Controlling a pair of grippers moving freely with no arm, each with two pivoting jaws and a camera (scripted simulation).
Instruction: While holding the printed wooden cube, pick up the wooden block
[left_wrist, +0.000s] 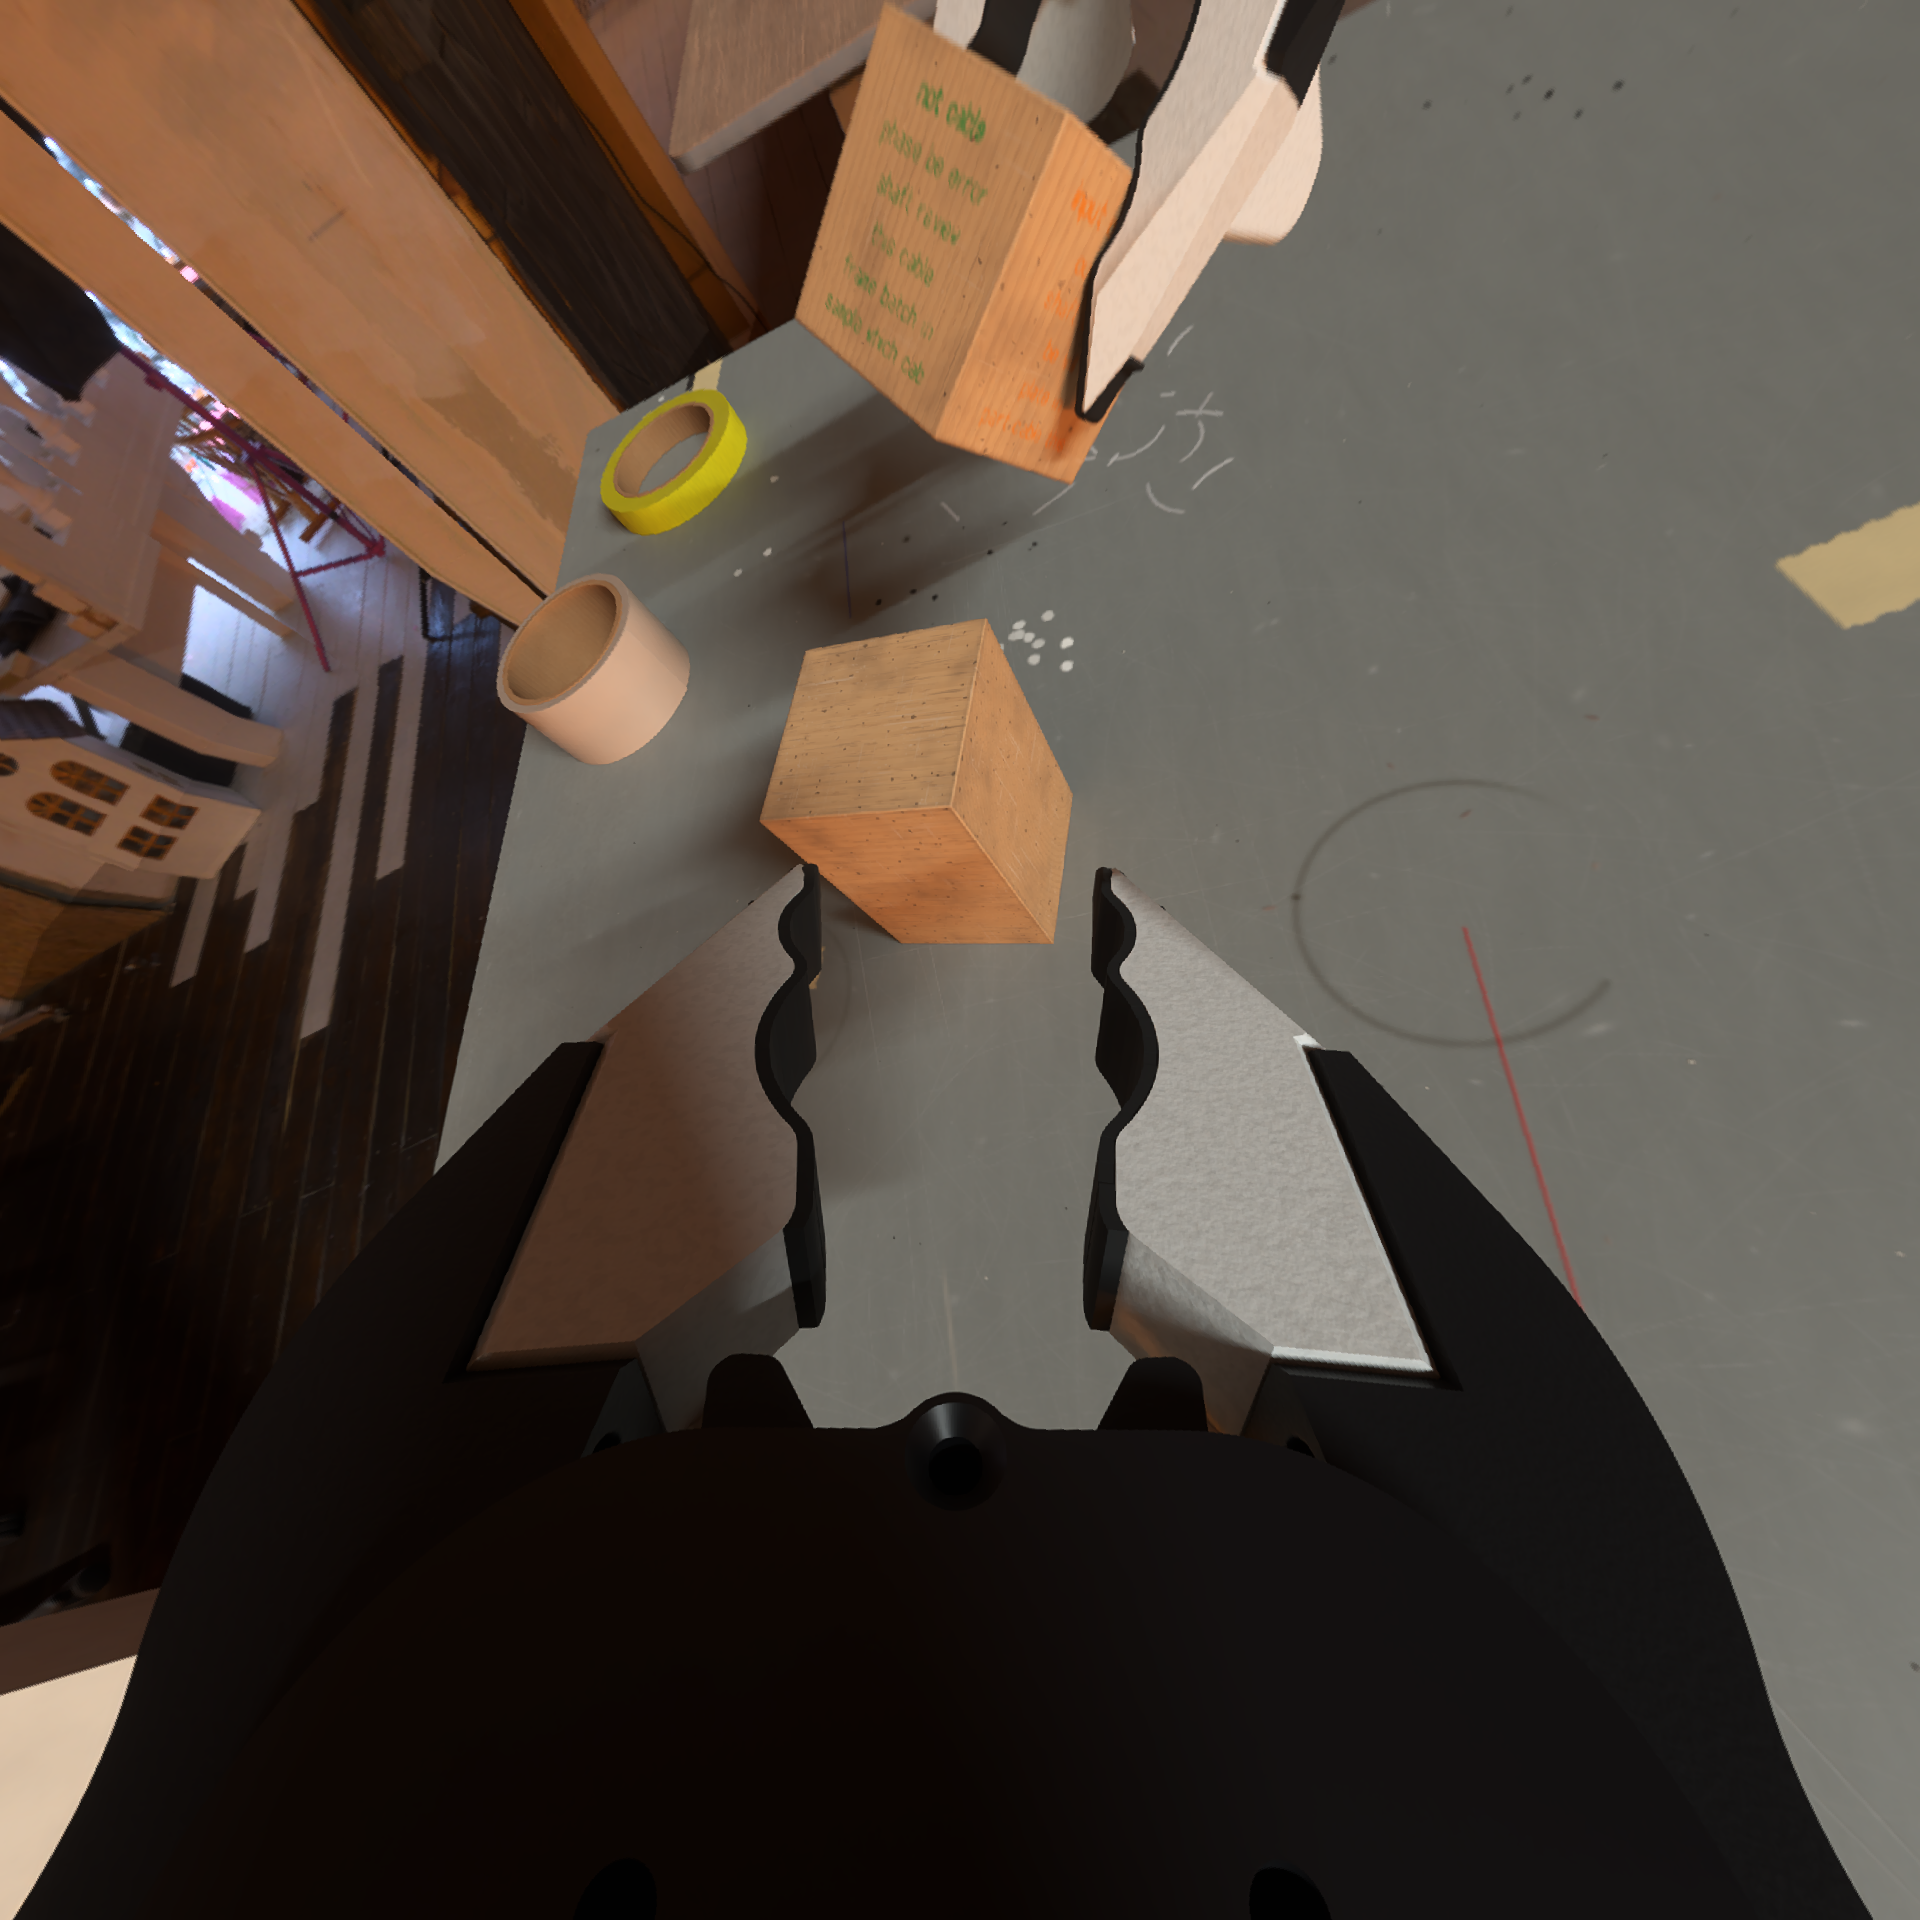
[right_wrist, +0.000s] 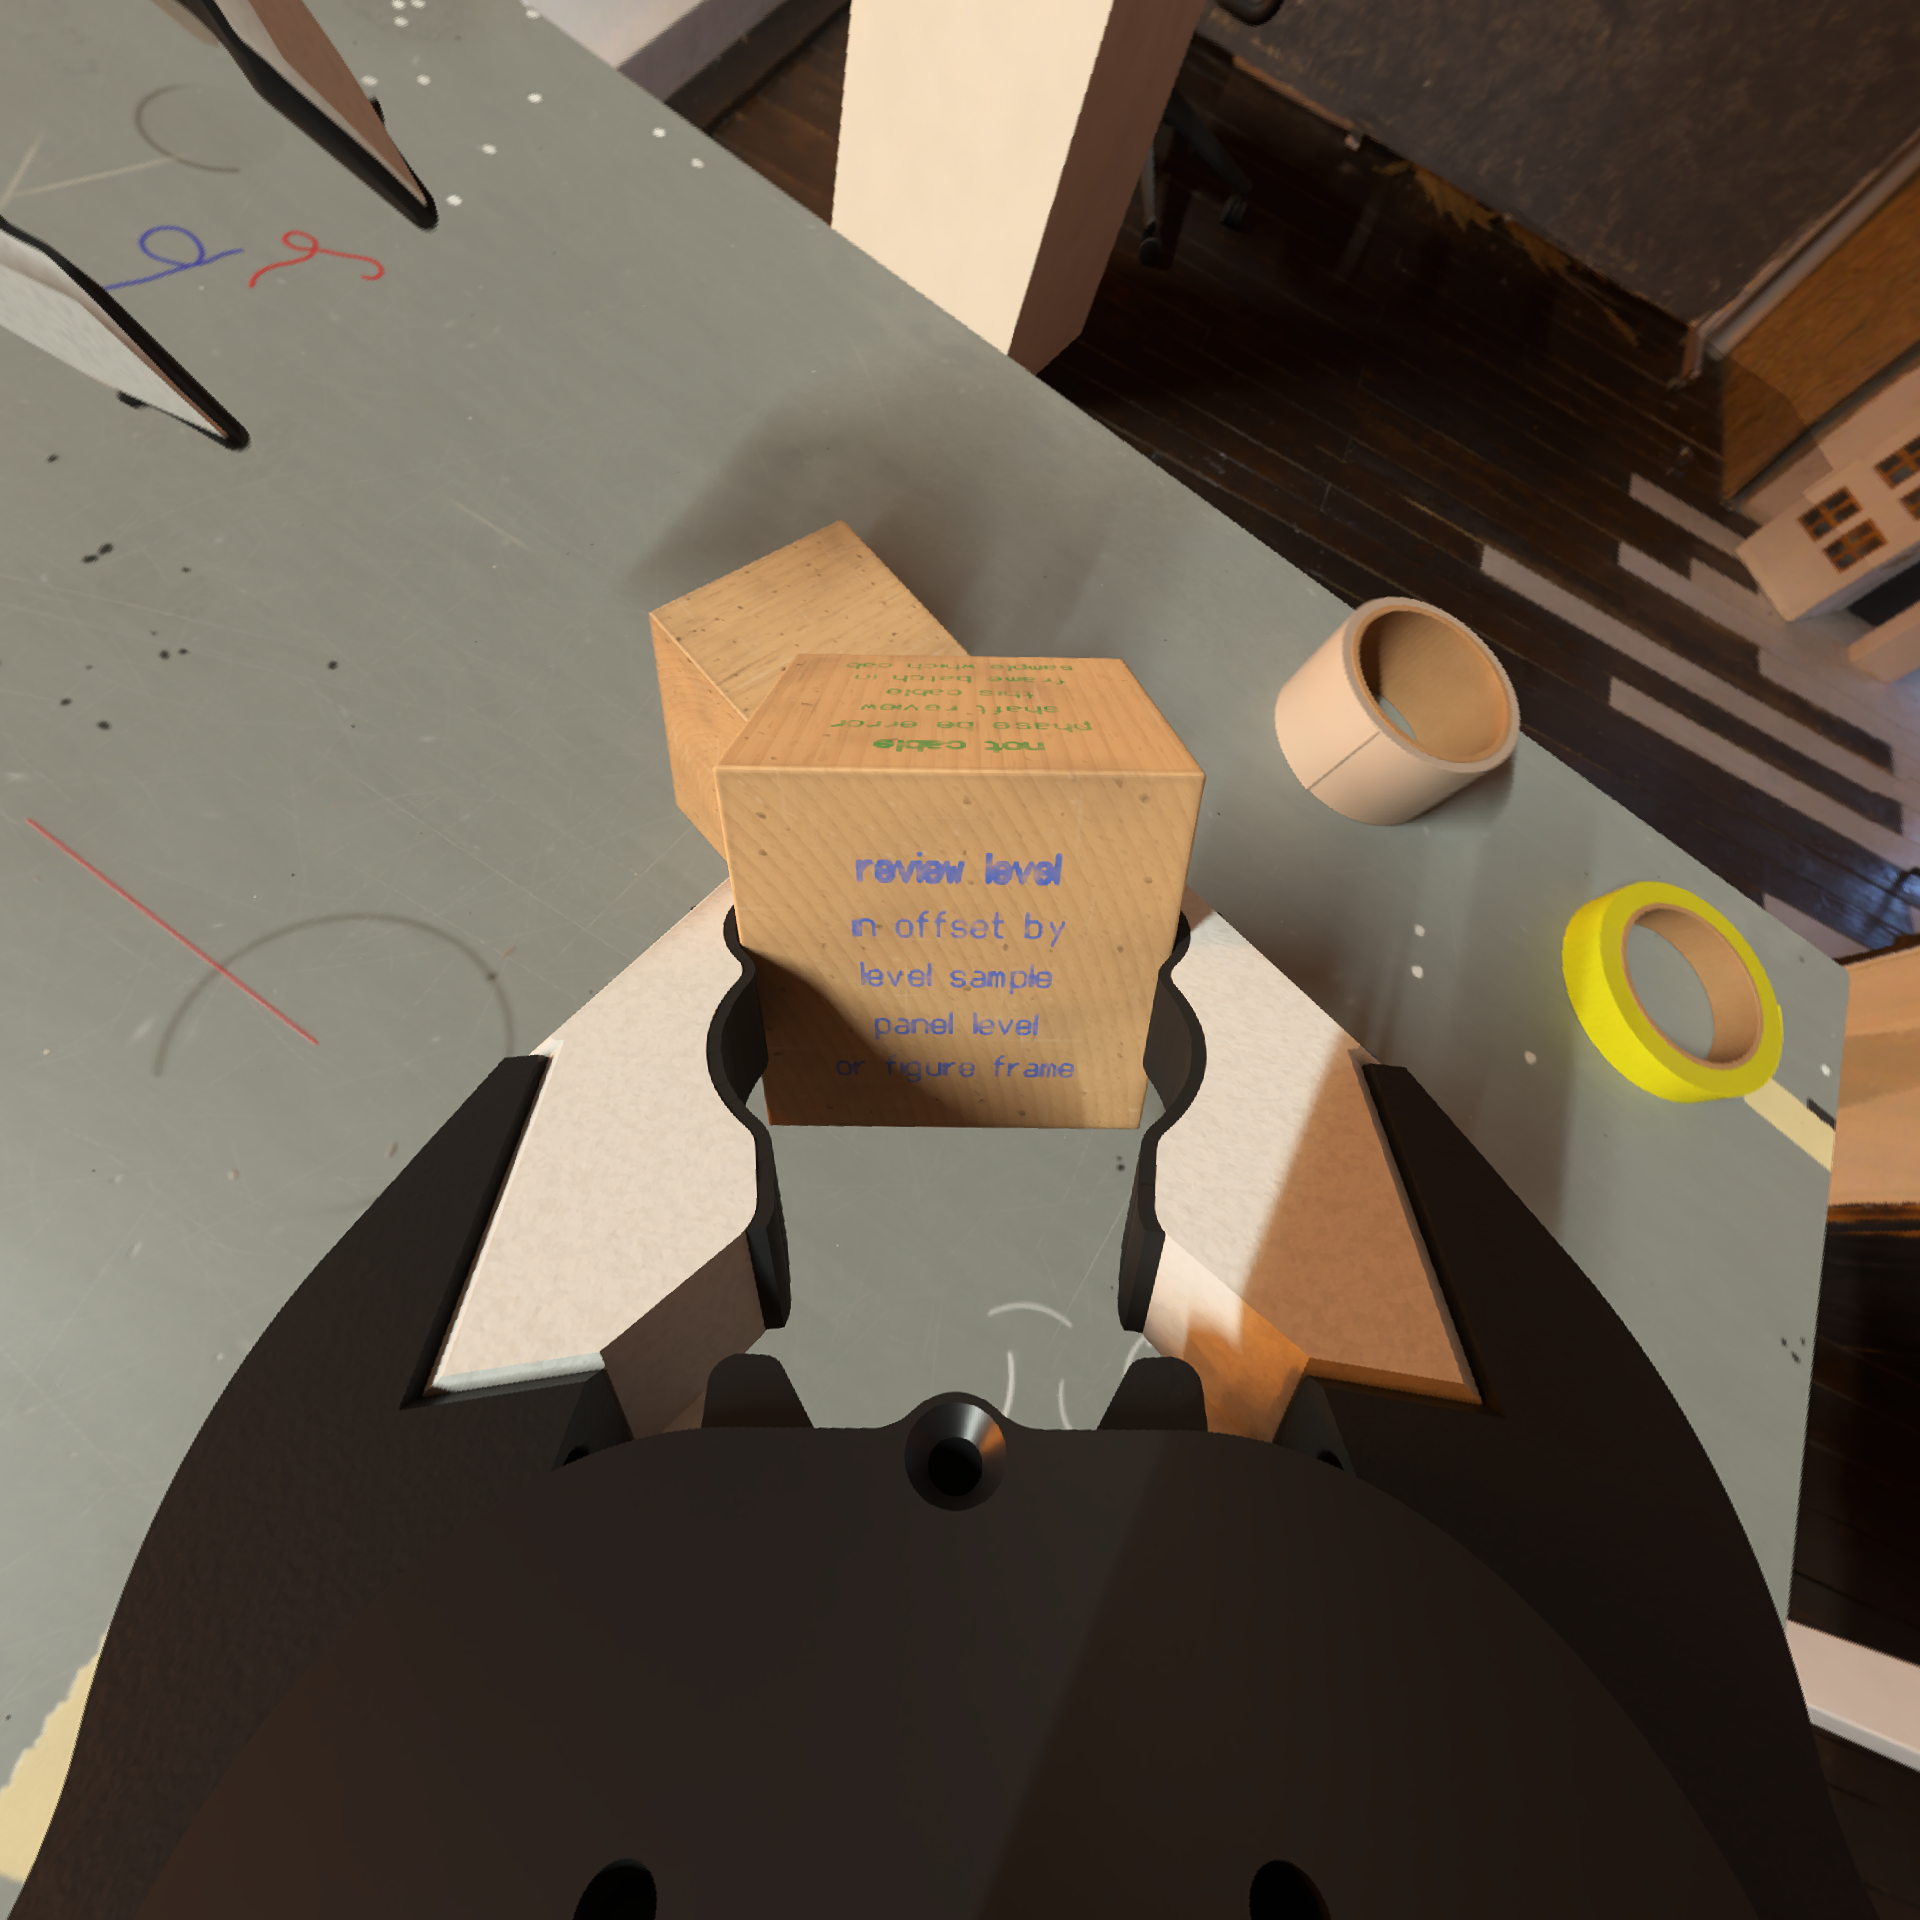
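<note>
The plain wooden block (left_wrist: 914, 779) stands on the grey table (left_wrist: 1351, 675) just ahead of my left gripper (left_wrist: 954, 888). That gripper is open and empty, its fingertips level with the block's near corner. My right gripper (right_wrist: 958, 925) is shut on the printed wooden cube (right_wrist: 956, 810) and holds it off the table. In the left wrist view the cube (left_wrist: 935, 249) hangs beyond the block, with one of the right gripper's fingers (left_wrist: 1164, 229) on its side. In the right wrist view the cube hides part of the block (right_wrist: 769, 623), and the left gripper (right_wrist: 330, 324) shows at the upper left.
A yellow tape roll (left_wrist: 675, 462) (right_wrist: 1662, 987) and a beige tape roll (left_wrist: 592, 670) (right_wrist: 1392, 707) lie near the table's edge (left_wrist: 499, 935), beside the block. Beyond the edge is dark wooden floor. A beige tape strip (left_wrist: 1849, 571) is stuck on the table.
</note>
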